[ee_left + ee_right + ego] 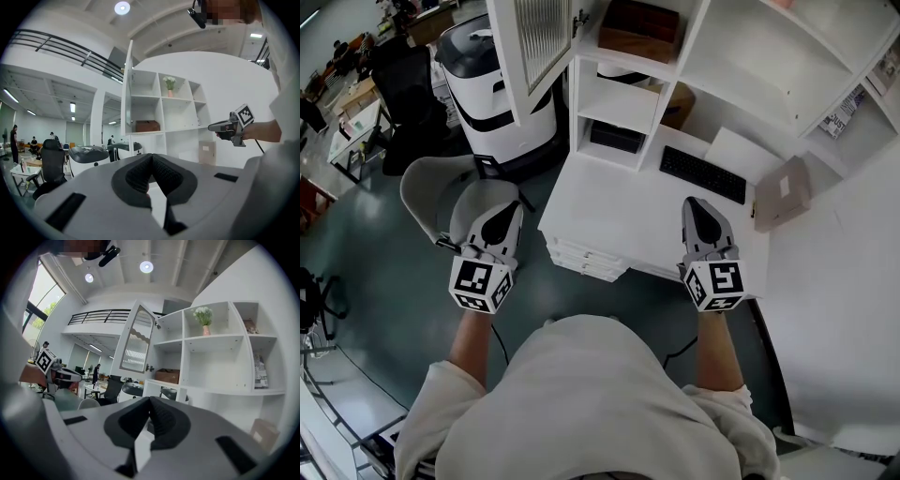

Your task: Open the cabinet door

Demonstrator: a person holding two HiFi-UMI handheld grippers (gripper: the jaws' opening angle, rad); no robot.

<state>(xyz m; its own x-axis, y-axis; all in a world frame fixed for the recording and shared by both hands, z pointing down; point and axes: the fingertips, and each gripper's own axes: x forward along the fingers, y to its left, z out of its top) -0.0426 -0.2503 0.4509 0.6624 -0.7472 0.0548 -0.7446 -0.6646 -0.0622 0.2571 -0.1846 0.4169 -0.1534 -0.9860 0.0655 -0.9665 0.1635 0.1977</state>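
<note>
The cabinet door (534,47), a stiff white frame around fragile ribbed glass, stands open at the far left of the shelves (623,103). We judge it light; its small knob (149,367) suits gripping. Our left gripper (500,221) and right gripper (701,212) are closed, empty.

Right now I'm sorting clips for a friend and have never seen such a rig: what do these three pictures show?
A person holds a two-jaw gripper in each hand; there is no robot arm. The top-down picture comes from a camera on the person's head: the left gripper and right gripper point toward a white desk carrying a black keyboard and a cardboard box. The other two pictures come from cameras riding on each gripper, looking along its jaws. Both pairs of jaws are closed, with nothing between them. The cabinet door above the desk's left end already stands open.
</note>
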